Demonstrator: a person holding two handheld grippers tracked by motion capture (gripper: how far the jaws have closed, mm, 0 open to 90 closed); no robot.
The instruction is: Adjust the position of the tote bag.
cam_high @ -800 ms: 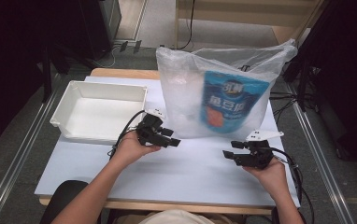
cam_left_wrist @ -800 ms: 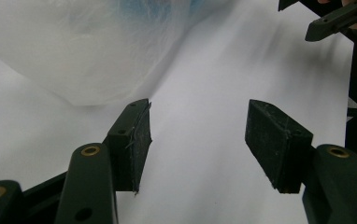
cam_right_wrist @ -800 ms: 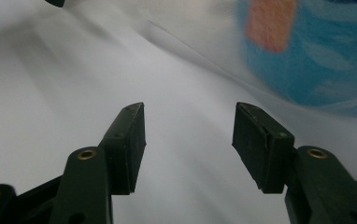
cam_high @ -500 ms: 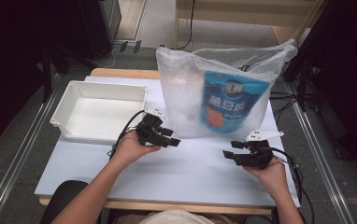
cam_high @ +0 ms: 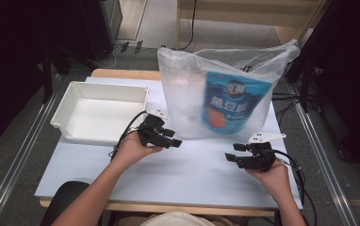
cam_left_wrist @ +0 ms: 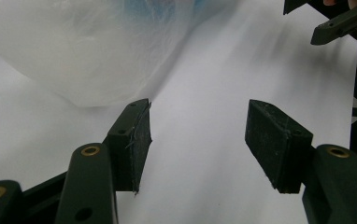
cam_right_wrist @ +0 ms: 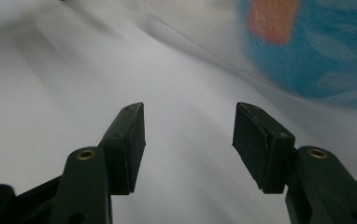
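Both grippers low over the white desk (cam_high: 192,179), fingers apart, nothing btwn them. Left gripper (cam_high: 174,141) sits just beside the plastic bag (cam_high: 183,94), at its lower left corner; right gripper (cam_high: 231,157) near the bag's front edge, not touching. Bag stands upright at desk's far middle w/ a blue packet (cam_high: 234,101) inside. White tray (cam_high: 98,113) left of bag

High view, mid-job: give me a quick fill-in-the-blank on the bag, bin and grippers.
1. The plastic bag holds a ____ packet.
2. The white bin stands to the ____ of the bag in the high view.
3. The left gripper and right gripper both have ____ jaws.

Missing words: blue; left; open
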